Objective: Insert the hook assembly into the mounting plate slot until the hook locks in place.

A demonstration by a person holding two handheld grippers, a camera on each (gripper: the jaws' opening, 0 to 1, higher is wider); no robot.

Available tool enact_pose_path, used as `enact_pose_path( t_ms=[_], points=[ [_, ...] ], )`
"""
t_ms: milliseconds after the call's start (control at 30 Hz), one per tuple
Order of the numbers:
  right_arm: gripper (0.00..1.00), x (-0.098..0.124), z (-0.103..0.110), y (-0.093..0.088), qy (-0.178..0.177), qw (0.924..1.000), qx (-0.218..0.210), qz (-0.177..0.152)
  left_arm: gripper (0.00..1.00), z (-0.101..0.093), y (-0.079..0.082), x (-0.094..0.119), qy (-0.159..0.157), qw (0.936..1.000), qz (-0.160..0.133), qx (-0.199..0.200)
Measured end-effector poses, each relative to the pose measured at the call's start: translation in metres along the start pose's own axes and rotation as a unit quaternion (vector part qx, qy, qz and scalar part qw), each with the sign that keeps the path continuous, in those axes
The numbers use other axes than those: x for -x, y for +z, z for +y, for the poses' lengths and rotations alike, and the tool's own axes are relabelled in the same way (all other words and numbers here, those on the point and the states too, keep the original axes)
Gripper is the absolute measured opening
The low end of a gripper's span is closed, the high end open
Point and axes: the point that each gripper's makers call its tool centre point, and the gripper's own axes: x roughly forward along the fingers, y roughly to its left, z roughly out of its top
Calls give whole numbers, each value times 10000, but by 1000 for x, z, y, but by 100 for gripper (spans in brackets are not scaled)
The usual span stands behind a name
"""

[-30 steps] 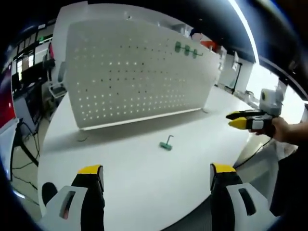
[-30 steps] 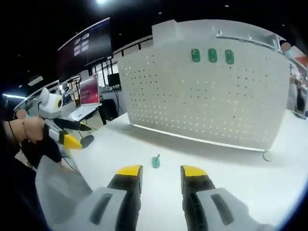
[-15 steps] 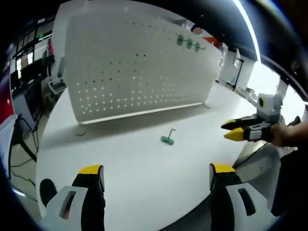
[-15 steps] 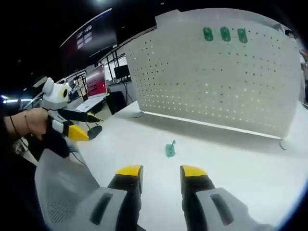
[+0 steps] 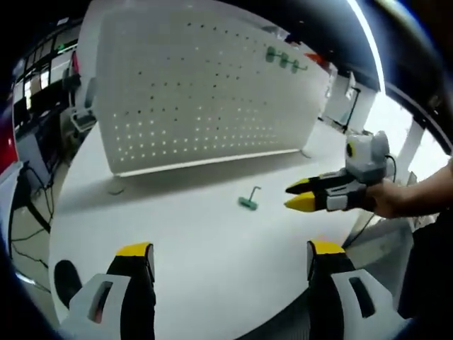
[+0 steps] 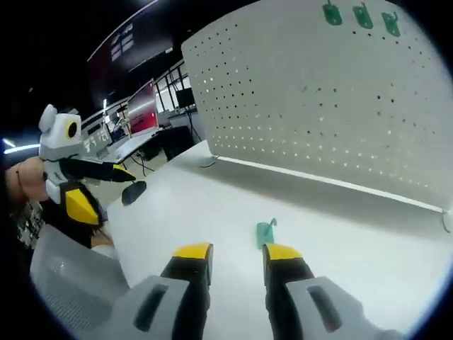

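White table (image 5: pixel 177 234) bears a small green hook (image 5: pixel 248 200).

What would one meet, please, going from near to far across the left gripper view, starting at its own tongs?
Left tongs → hook on the table → pegboard → three green hooks mounted near its top.

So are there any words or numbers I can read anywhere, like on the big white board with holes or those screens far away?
None can be read.
Board with holes: no words, just rows of holes and three green hooks near its top.
Screens in the background: bright patches, too blurred and small to read.
Small green hook on the table: no label visible.
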Motion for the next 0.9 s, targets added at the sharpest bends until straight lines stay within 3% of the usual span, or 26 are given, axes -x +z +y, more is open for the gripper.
enact_pose_path(
  t_ms=[200, 400, 900],
  points=[
    [25, -29, -5, -4, -35, 9998, -80, 189, 89, 6, -2, -1, 21, 10000, 35, 62],
    [23, -41, -27, -6, -285, 9985, -399, 233, 89, 8, -3, -3, 12, 9999, 67, 120],
    [21, -79, -49, 20, -445, 9981, -311, 280, 86, 10, -11, -8, -47, 9995, 136, 270]
  ],
)
